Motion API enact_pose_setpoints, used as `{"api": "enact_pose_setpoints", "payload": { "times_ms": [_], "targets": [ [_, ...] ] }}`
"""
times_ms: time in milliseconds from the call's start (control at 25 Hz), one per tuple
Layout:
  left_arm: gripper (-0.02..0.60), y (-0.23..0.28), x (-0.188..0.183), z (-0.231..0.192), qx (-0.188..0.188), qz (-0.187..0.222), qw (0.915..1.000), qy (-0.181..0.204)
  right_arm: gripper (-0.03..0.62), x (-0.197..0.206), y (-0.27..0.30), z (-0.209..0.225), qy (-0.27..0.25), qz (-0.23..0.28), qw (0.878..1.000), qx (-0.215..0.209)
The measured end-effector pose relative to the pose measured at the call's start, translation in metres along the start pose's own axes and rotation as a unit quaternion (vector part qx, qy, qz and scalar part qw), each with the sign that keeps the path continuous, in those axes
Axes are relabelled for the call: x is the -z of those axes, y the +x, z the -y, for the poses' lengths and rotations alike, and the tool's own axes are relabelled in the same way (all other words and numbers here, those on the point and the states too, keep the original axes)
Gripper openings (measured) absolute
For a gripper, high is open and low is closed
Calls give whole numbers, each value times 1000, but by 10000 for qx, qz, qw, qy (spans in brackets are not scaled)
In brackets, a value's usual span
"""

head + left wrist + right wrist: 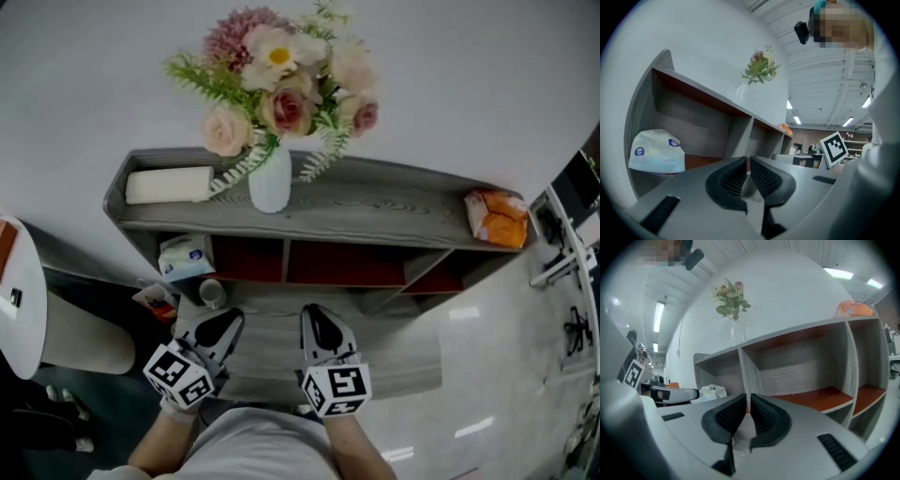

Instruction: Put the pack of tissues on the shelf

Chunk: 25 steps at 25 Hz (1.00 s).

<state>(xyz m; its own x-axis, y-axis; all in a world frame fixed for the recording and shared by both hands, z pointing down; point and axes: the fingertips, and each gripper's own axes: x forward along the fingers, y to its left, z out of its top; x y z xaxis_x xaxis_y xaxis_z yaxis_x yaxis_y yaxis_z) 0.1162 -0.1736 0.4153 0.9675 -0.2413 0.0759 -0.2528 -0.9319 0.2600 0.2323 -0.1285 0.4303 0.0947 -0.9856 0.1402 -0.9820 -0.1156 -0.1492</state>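
The pack of tissues (186,256), soft white with blue print, lies in the left compartment of the grey shelf (394,202). It also shows in the left gripper view (656,152) and, small, in the right gripper view (711,391). My left gripper (217,330) is held low in front of the shelf, shut with nothing between its jaws (748,161). To its right and level with it, my right gripper (319,328) is also shut and empty (747,399), facing the middle compartments. Neither gripper touches the pack.
On the shelf top stand a white vase with flowers (270,178), a cream box (169,185) at the left end and an orange packet (499,217) at the right end. A small cup (212,292) sits below the tissue pack. A white round table (19,300) is at the far left.
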Motion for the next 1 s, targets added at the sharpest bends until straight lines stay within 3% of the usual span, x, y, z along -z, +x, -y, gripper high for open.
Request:
{"api": "enact_pose_setpoints", "payload": {
  "times_ms": [400,1000],
  "targets": [
    [18,20,6,21,349,-123,9993,72,39,6,-22,17,114,50,9996,272],
    [18,15,17,19,210,-249,9995,-1,38,14,-21,11,39,-41,9999,149]
  ]
}}
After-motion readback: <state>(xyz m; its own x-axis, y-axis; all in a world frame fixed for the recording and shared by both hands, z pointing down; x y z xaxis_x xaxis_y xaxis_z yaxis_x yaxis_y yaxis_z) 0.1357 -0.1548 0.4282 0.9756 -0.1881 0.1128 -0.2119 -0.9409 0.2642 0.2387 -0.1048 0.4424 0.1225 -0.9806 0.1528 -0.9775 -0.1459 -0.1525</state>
